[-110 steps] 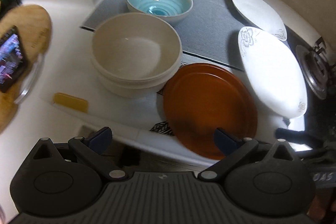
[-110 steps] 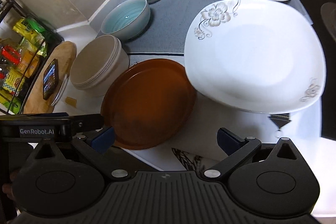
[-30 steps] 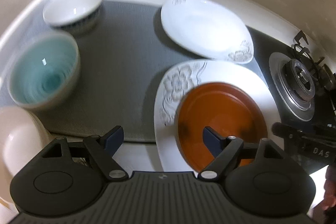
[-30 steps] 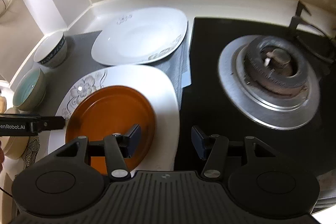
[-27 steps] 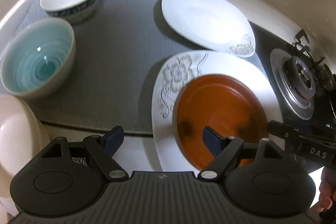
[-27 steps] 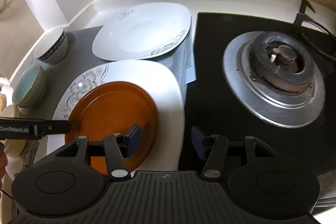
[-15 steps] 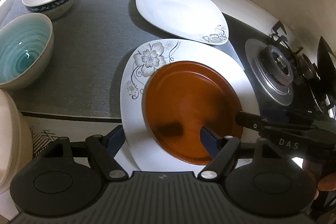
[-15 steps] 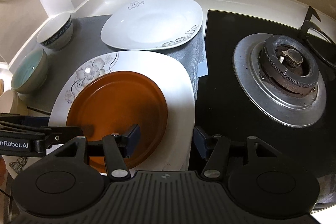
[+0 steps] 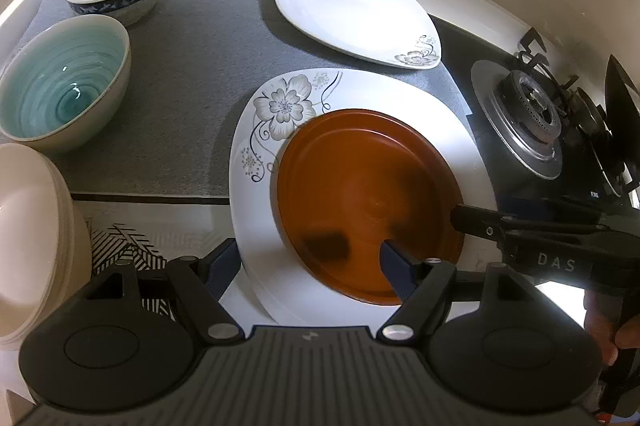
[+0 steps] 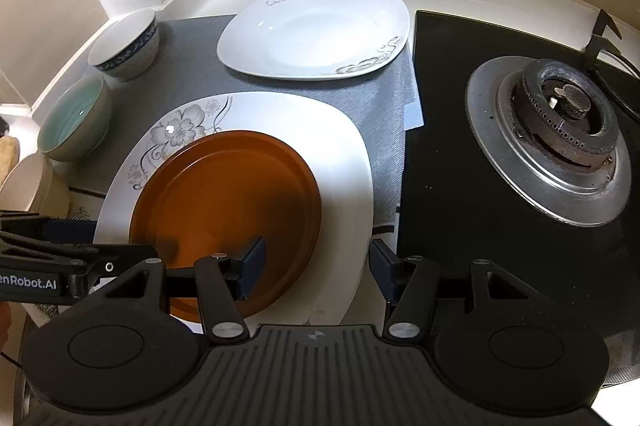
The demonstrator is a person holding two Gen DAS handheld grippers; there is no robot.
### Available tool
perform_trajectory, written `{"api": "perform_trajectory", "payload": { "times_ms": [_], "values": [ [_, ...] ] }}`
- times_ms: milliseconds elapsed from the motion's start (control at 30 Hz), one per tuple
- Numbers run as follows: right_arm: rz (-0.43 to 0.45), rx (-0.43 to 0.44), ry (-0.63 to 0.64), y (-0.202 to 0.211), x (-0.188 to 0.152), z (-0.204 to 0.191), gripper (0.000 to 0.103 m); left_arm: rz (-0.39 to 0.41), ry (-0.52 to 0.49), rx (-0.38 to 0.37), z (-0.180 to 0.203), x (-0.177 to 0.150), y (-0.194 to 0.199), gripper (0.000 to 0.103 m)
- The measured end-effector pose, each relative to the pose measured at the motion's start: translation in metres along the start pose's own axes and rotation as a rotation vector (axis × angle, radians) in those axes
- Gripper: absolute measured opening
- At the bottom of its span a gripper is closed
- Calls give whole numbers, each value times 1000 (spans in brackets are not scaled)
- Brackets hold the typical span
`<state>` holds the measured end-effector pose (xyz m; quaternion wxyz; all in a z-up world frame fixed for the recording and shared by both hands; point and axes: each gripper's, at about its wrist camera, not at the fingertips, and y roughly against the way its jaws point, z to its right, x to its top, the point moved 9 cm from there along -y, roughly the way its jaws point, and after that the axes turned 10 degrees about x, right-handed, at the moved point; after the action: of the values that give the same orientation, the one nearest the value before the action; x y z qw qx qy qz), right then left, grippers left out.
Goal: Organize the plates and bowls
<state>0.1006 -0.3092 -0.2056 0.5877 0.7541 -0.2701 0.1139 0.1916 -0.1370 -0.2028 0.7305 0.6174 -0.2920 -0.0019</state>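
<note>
Orange plate (image 9: pixel 368 194) sits on the flowered plate (image 9: pixel 460 130).
Left gripper (image 9: pixel 310 268) and right gripper (image 10: pixel 316 266) hover, both spread wide, holding nothing.

A matte black ribbed housing fills the bottom of each frame, flanked by two round black discs. Silver screw heads are seen at the linkage pivots. Dark blue pads are fitted to the fingertips (image 9: pixel 394 268). White lettering "DAS" is printed on the right gripper (image 10: pixel 316 264), "enRobot.AI" on the left gripper (image 9: pixel 308 266). Bare skin is glimpsed at right.
</note>
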Motion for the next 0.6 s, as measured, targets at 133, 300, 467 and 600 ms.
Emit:
{"api": "perform_trajectory", "payload": {
  "times_ms": [133,300,467,600],
  "values": [
    [-2,25,-20,0,2,4,60,0,14,7,-6,2,3,82],
    [47,31,-64,12,14,13,67,84,-30,121,-16,15,18,86],
    [126,45,-102,26,43,26,74,141,8,131,-16,42,31,103],
    [197,60,-107,32,71,38,79,148,32,140,-13,69,29,103]
  ]
}}
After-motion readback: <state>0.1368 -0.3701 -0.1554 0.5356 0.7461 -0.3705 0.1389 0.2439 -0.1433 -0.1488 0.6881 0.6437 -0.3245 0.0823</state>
